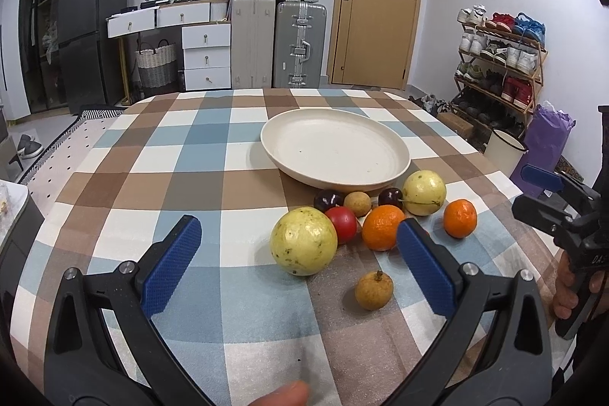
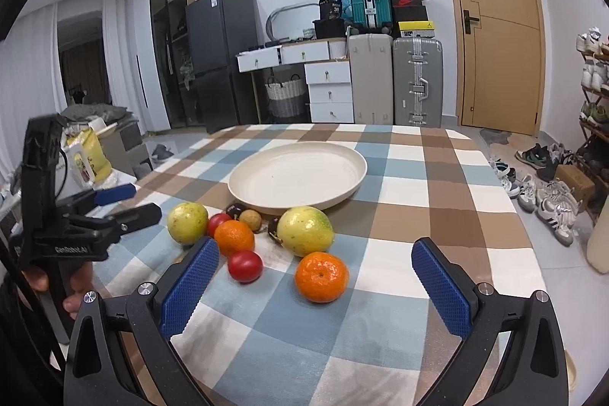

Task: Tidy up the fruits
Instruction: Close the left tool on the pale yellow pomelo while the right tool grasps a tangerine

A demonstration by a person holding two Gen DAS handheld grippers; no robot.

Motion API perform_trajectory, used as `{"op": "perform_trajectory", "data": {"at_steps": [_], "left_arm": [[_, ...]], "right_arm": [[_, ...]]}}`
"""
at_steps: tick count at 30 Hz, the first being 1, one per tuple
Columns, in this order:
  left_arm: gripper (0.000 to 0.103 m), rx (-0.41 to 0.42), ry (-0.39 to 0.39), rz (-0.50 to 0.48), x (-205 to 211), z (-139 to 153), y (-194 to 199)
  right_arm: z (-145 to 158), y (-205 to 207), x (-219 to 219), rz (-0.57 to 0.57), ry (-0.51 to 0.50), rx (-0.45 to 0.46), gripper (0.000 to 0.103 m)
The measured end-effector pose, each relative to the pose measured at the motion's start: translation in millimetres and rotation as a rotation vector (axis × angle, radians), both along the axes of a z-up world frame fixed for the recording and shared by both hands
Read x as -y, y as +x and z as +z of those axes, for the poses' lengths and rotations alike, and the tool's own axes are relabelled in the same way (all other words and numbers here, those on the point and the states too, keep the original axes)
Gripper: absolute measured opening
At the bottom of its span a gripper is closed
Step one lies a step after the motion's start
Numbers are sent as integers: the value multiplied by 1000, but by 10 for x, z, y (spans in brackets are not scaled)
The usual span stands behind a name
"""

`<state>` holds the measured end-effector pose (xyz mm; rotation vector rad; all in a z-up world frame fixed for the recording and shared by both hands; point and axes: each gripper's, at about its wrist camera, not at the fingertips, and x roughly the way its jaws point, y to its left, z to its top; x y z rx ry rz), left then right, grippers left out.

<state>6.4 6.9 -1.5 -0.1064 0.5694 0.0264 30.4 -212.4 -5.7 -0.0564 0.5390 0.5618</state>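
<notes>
Blue-padded left gripper (image 1: 298,252) wide open, empty | right gripper (image 2: 314,276) likewise

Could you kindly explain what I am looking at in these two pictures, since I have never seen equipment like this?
No robot here: a person holds a clamp-like tool in each hand, each with a fisheye camera looking along its two blue-padded fingers. One picture comes from the left hand-held gripper, the other from the right hand-held gripper; each also glimpses the other tool at its edge. Both are open and hold nothing. On the checked tablecloth stands an empty cream plate. In front of it lie loose fruits: two yellow-green round ones, two oranges, two small red ones, two dark plum-like ones and two small brown ones.
</notes>
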Motion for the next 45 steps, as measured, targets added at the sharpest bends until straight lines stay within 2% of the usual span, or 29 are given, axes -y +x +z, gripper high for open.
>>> {"op": "perform_trajectory", "data": {"at_steps": [8,19,25,30,41,45], "left_arm": [[102,-45,22,4,63,-16,67],[102,-130,7,-3,-24,-142,281],[102,-184,20,-13,-28,-239,409],[102,-188,17,-31,-53,-257,486],[98,-258,-26,-38,-161,-353,651],[92,-272,-34,-48,-176,-385,701]], "right_arm": [[-69,168,-62,5,-60,-94,103],[-225,372,-122,9,-117,-213,103],[-316,465,-161,4,-151,-245,103],[-351,533,-200,8,-168,-269,103],[-444,633,-230,-1,-184,-308,102],[-477,675,-253,-3,-188,-322,99]]}}
